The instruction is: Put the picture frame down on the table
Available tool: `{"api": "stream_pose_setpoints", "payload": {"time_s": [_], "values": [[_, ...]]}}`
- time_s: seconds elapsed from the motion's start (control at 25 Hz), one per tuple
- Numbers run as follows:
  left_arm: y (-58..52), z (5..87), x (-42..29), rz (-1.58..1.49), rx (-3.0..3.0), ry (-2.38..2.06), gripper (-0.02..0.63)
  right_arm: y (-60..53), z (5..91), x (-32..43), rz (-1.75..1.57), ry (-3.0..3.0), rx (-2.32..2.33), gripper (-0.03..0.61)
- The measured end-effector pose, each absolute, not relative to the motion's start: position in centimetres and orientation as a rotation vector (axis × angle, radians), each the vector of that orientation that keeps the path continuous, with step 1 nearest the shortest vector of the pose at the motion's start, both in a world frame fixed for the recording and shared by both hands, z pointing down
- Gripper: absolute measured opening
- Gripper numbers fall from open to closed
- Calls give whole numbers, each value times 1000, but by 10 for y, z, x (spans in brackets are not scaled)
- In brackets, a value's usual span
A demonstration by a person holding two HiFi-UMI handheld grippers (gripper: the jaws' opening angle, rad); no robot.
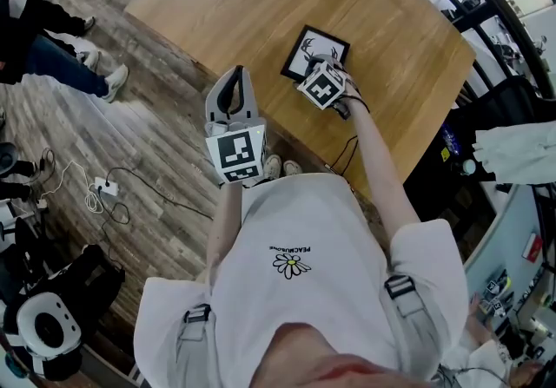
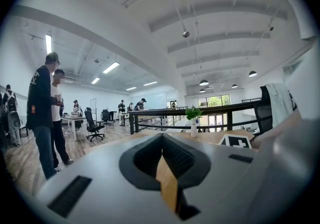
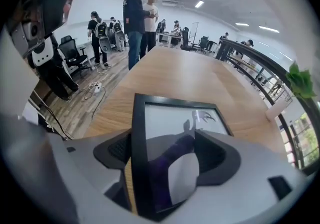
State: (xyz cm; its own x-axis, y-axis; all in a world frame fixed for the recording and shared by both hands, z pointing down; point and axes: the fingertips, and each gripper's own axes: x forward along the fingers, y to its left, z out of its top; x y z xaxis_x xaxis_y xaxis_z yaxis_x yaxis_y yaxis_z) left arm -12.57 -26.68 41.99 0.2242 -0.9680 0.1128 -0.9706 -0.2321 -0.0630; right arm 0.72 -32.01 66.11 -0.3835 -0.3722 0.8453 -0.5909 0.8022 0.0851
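Over the surface, we pinch the picture frame by its edge in the right gripper to lay it flat; the left gripper idles, fingers pressed together.

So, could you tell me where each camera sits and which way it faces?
Head view: on the head, steeply down at the table; shirt, arms, left gripper and right gripper show.
Left gripper view: on that gripper, level across the room to a plant; its shut, empty jaws show.
Right gripper view: along the table; its jaws, shut on the picture frame, show.
Shared: both gripper views show the plant; head and right, the frame.
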Motion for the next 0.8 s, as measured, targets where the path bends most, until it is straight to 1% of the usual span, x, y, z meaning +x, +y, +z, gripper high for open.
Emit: {"api": "stream_pose_setpoints", "payload": {"time_s": [0.48,0.68,0.8], "values": [[-261,423,-128,223,2432,-1945,15,-315,679,4,279,-1985,648,364],[-256,424,-130,237,2418,-1963,15,-311,683,17,531,-1967,727,360],[-257,424,-134,239,2408,-1975,15,-314,681,16,527,-1978,729,360]]}}
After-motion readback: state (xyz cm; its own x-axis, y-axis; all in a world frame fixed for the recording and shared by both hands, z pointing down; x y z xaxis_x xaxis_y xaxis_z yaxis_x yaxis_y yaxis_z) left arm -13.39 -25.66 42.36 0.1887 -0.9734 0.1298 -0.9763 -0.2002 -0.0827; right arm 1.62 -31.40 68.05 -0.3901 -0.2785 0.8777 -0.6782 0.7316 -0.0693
